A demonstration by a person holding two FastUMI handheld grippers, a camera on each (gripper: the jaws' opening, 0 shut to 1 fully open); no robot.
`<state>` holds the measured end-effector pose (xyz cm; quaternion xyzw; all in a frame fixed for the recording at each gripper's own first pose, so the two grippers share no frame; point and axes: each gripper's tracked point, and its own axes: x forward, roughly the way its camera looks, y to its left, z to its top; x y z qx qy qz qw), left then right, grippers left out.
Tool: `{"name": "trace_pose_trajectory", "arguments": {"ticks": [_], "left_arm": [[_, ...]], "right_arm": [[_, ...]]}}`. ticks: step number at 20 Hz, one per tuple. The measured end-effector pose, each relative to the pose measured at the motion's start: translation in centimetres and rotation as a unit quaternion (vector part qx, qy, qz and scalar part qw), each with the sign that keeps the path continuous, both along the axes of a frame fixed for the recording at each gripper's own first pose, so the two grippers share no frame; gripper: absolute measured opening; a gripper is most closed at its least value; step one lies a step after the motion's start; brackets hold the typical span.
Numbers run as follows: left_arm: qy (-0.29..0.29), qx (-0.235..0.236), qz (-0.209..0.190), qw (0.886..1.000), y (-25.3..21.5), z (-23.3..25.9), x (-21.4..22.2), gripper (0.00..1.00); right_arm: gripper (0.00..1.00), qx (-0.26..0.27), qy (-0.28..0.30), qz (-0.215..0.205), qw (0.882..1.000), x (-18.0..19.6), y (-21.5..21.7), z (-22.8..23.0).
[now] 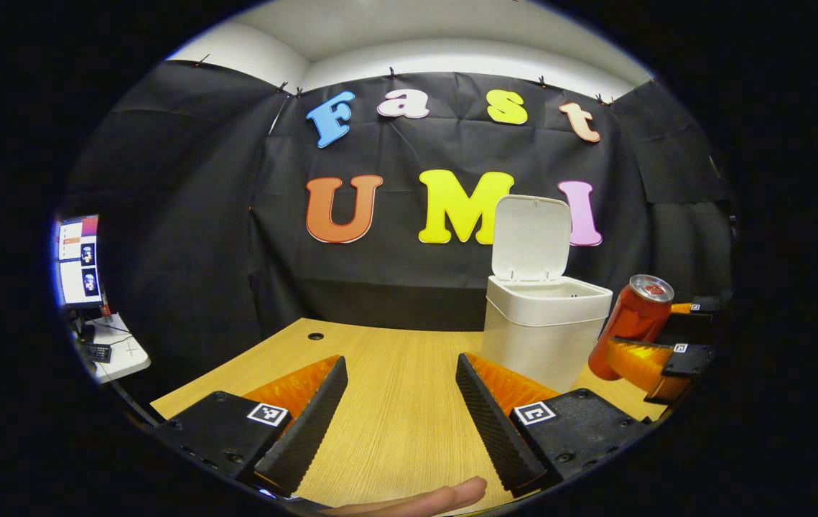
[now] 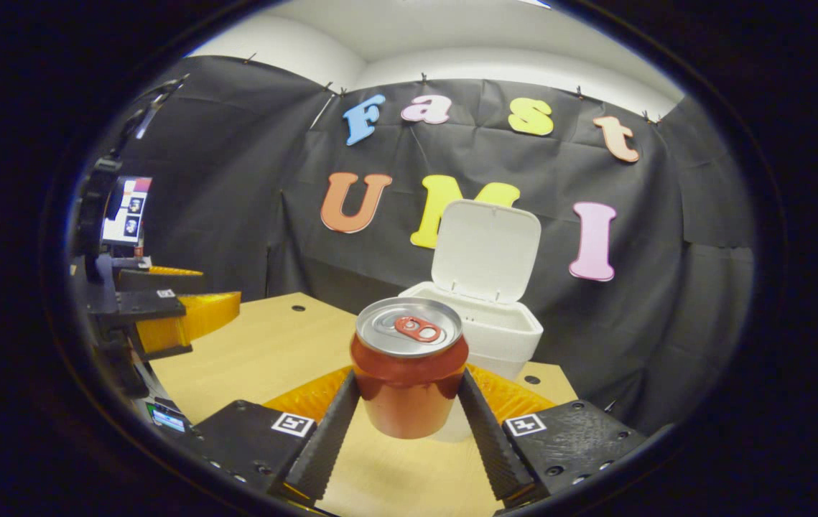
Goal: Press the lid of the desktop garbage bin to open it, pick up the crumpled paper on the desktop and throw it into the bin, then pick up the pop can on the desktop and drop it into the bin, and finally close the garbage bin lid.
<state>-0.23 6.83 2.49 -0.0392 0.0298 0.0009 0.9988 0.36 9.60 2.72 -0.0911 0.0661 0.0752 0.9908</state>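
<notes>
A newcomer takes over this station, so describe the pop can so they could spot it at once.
Start at the wooden desk, where a white garbage bin stands with its lid raised. In front of it, the right gripper is shut on the pop can, lifted off the desk. It is the lone red metal cylinder, silver-topped with a red pull tab.

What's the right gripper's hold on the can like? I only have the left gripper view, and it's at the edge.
Observer: In the right gripper view, the right gripper has the pop can between both fingers, each pressed against a side.
Operator: Lined up with the bin?
Observer: Roughly. From that camera the bin stands right behind the can, a little to the right, with its lid upright.
Operator: Can opened?
Observer: It looks sealed: the pull tab lies flat on the top.
</notes>
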Motion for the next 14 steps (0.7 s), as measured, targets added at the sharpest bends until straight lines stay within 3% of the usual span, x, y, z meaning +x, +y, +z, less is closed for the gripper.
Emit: {"name": "trace_pose_trajectory", "arguments": {"ticks": [7, 14], "left_arm": [[0.006, -0.015, 0.008, 1.000, 1.4, 0.1, 0.1, 0.98], [0.008, -0.020, 0.010, 1.000, 1.8, 0.1, 0.2, 0.98]], "right_arm": [[0.82, 0.026, -0.029, -0.022, 0.999, 5.1, -0.9, 9.5], [0.80, -0.004, -0.011, -0.101, 0.995, 13.2, -4.0, 11.4]]}}
